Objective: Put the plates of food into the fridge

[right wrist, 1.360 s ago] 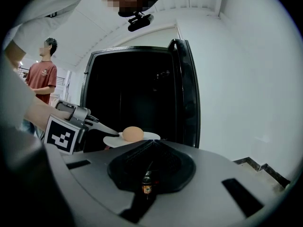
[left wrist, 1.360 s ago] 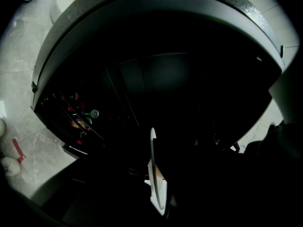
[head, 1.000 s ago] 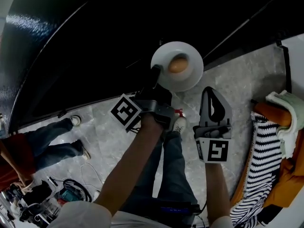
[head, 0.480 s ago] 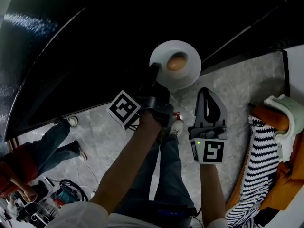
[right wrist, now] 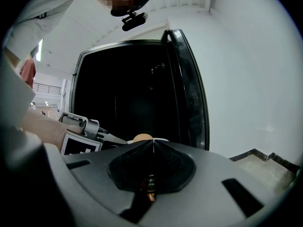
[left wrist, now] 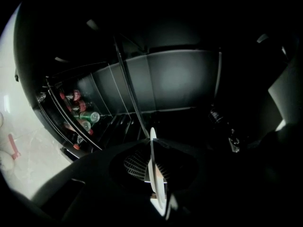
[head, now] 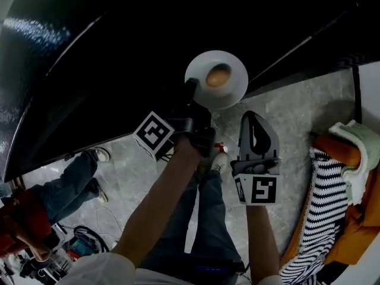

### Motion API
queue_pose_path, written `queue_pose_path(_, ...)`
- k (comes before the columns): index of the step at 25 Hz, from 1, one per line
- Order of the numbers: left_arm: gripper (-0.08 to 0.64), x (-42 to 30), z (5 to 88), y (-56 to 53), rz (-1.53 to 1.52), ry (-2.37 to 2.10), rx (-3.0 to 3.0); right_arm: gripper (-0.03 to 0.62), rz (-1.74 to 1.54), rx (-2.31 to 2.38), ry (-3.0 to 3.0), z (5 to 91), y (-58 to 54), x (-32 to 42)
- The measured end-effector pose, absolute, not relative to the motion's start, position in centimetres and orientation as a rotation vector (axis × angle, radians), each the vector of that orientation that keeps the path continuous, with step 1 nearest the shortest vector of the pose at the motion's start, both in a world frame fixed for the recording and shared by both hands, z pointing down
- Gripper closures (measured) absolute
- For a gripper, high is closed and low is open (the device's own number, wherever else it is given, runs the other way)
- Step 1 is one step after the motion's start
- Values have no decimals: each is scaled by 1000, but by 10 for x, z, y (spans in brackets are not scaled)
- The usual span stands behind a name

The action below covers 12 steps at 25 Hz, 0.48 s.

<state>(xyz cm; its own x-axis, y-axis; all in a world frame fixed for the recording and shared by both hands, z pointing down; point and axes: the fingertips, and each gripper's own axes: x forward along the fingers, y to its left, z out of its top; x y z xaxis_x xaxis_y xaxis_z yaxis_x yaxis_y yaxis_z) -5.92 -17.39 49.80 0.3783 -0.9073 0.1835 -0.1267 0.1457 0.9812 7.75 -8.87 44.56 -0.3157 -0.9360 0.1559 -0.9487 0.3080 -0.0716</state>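
The open, dark fridge [head: 148,28] is faced. A white plate [head: 235,89] is held before it, pinched at the rim by the left tongs [head: 193,92]. It is judged stiff, smooth and breakable, best carried level lest the round food [head: 217,76] roll. The right tongs [head: 254,123] are closed on nothing.

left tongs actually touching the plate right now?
Touching. The left gripper view shows the plate edge-on, its rim pinched between the two closed halves of the left tongs, with no gap on either side.

Dim views, dark fridge interior, fisheye edges
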Motion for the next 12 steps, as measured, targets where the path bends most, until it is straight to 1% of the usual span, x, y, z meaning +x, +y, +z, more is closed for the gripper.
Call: queue_pose_path(12,543,-69,500,-185,-796,-1090,1275,583,298,1719,-2516,456,-93,66)
